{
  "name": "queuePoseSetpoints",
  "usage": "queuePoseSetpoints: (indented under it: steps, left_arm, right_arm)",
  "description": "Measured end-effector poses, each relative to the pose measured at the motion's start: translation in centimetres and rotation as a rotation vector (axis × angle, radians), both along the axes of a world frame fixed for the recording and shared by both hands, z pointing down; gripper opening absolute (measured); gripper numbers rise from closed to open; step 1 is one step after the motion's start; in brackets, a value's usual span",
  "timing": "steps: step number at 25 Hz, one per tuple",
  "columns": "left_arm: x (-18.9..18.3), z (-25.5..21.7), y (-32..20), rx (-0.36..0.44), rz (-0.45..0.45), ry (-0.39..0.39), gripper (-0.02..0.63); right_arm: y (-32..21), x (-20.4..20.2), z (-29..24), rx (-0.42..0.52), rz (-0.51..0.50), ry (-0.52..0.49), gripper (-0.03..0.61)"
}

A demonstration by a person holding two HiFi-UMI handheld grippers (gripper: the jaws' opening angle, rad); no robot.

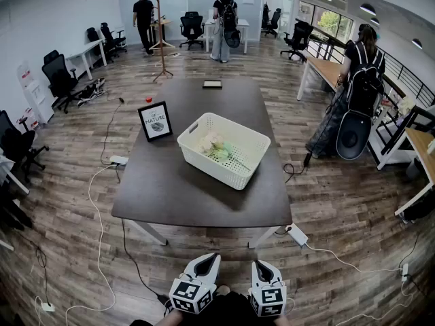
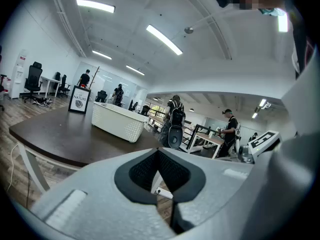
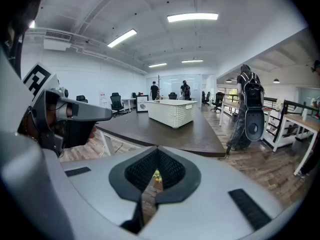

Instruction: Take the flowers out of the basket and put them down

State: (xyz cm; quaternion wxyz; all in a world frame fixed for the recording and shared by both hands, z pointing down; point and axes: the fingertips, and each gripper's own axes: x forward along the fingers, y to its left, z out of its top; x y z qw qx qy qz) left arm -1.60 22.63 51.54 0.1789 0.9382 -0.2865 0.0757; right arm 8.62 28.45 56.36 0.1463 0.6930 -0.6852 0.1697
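one dark brown rectangular table carries a white perforated plastic basket near its middle. short of the table's near edge, the left gripper and right gripper hang side by side, both clenched on nothing. a pale white-and-green bunch of flowers lies inside the basket.

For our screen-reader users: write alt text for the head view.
A white perforated basket holding pale flowers sits on a dark table in an open office, with a small framed sign to its left. The left gripper and right gripper are held low before the table's near edge, away from the basket.
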Motion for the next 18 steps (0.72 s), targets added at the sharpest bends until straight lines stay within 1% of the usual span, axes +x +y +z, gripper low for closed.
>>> queuePoseSetpoints:
  steps: [3, 7, 11, 14, 18]
  left_arm:
    - [-0.1, 0.2, 0.3, 0.010, 0.002, -0.016, 0.009]
    - [-0.4, 0.3, 0.3, -0.049, -0.029, 0.015, 0.009]
    - [-0.8, 0.0, 0.3, -0.029, -0.043, 0.007, 0.009]
    - [-0.7, 0.5, 0.7, -0.024, -0.064, 0.001, 0.009]
    - [-0.4, 0.7, 1.4, -0.006, -0.073, -0.011, 0.009]
  right_arm:
    - [-0.4, -0.5, 0.0, -0.003, -0.023, 0.011, 0.006]
    - [-0.8, -1.1, -0.7, 0.007, -0.051, 0.061, 0.006]
    - [-0.8, -1.7, -1.0, 0.020, -0.062, 0.048, 0.006]
    - [-0.7, -1.1, -0.6, 0.025, -0.067, 0.066, 0.006]
    - [-0.4, -0.6, -1.0, 0.041, -0.067, 0.034, 0.006]
